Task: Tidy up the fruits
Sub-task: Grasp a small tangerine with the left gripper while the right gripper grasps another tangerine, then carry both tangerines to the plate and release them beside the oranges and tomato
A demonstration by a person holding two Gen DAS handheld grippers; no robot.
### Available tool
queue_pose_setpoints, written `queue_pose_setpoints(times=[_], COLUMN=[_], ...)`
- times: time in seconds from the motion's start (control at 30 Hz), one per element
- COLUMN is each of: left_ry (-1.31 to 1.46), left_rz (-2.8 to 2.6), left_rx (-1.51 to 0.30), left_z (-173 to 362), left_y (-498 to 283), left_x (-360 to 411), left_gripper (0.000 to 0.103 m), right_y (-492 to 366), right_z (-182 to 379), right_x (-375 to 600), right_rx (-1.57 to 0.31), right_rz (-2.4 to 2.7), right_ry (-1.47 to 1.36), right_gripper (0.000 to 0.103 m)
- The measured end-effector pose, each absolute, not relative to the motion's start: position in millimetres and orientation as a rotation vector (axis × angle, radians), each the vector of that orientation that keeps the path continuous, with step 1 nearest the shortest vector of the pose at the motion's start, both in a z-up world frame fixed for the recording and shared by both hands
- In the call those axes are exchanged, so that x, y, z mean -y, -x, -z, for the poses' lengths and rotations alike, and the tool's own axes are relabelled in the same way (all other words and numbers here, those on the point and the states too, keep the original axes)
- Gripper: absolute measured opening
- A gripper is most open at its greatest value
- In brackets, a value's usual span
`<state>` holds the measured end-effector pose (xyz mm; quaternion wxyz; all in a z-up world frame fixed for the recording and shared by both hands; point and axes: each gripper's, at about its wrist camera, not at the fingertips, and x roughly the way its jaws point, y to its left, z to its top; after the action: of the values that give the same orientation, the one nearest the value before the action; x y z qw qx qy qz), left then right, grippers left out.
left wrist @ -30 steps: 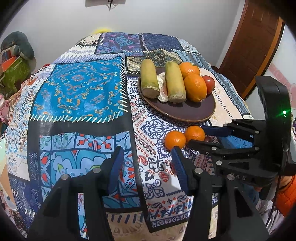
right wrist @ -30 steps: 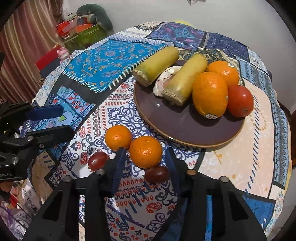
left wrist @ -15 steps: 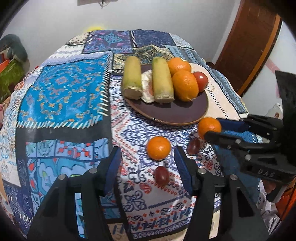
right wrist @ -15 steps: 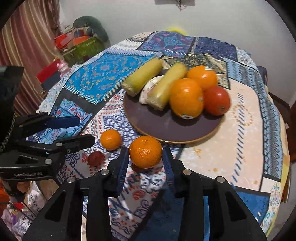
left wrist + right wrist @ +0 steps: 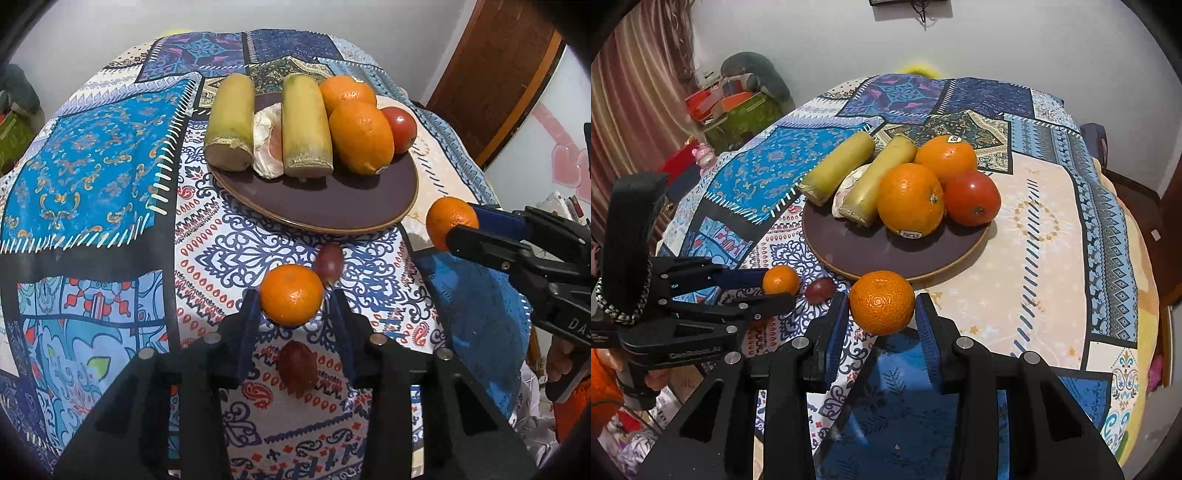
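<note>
Both tongs loaded. My left tongs [image 5: 291, 306] were closed on a small mandarin [image 5: 291, 294], lifted clear of the desk [image 5: 92, 221], short of the plate's near rim. My right tongs [image 5: 882, 314] pinched a second mandarin [image 5: 882, 302] at its sides, so I judged it could be lowered onto the bare front half of the plate [image 5: 923, 266]. The two sugarcane pieces [image 5: 304, 125] lay side by side, long axes running away from me, cut ends toward the near rim; two oranges [image 5: 910, 199] and a tomato [image 5: 971, 197] were packed at the back right, leaving that room. Two dark red fruits [image 5: 330, 263] lay loose on the cloth.
</note>
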<state>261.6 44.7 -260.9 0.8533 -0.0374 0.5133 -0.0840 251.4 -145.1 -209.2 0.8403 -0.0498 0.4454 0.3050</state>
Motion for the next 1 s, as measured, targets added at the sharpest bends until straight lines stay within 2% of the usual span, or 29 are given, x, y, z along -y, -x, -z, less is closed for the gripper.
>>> queue_pose_setpoints(times=[0.2, 0.6, 1.0], left_ry=[0.068, 0.046, 0.049], left_rz=[0.185, 0.160, 0.143], left_rx=[-1.059, -0.939, -0.953], left_z=[259, 216, 226], left_y=[-261, -272, -304], left_x=[-44, -50, -50], left_gripper=[0.034, 0.034, 0.034], right_y=[-257, -277, -299], right_z=[211, 201, 206], right_x=[149, 156, 160], right_rx=[-0.945, -0.908, -0.891], right_rz=[-0.639, -0.613, -0.581], right_ry=[0.093, 0.065, 0.051], right_gripper=[0.034, 0.034, 0.034])
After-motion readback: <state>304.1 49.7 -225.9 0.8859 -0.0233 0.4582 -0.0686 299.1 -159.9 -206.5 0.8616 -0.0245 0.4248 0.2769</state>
